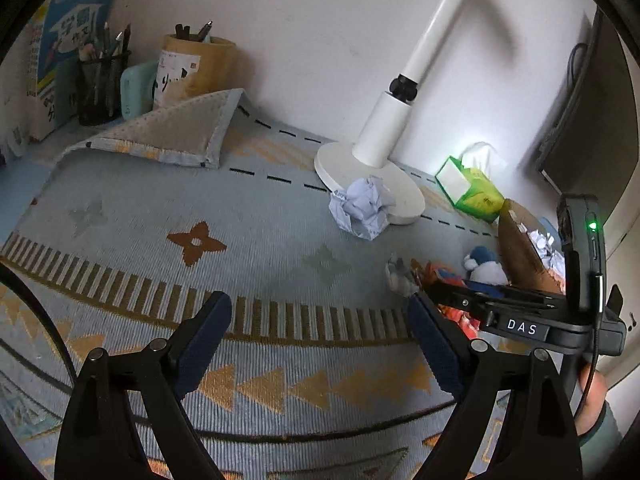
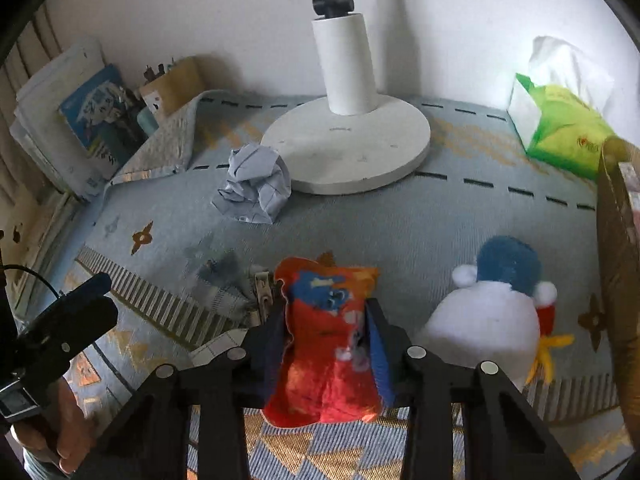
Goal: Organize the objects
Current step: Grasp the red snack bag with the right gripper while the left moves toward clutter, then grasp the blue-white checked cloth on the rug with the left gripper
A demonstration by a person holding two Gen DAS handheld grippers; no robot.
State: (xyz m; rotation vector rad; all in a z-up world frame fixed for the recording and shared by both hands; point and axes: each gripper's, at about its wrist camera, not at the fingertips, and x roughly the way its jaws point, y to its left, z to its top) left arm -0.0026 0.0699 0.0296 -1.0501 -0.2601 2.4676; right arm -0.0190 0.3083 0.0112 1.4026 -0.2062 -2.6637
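Observation:
My right gripper (image 2: 326, 320) is shut on a red and orange snack bag (image 2: 324, 344), held just above the patterned cloth. A white plush toy with a blue hat (image 2: 492, 312) lies right of it. A crumpled paper ball (image 2: 254, 184) lies by the lamp base; it also shows in the left wrist view (image 1: 362, 206). My left gripper (image 1: 320, 332) is open and empty over the cloth. The right gripper's body (image 1: 520, 316) shows at its right, with the snack bag (image 1: 456, 312) and the plush toy (image 1: 486, 266) partly hidden behind it.
A white lamp base (image 2: 348, 152) stands at the back middle. A green tissue pack (image 2: 560, 128) sits back right. A cardboard box (image 2: 620, 260) with paper scraps stands at the right edge. Pen holders (image 1: 104, 84) and books (image 1: 60, 52) stand back left, by a folded cloth corner (image 1: 172, 132).

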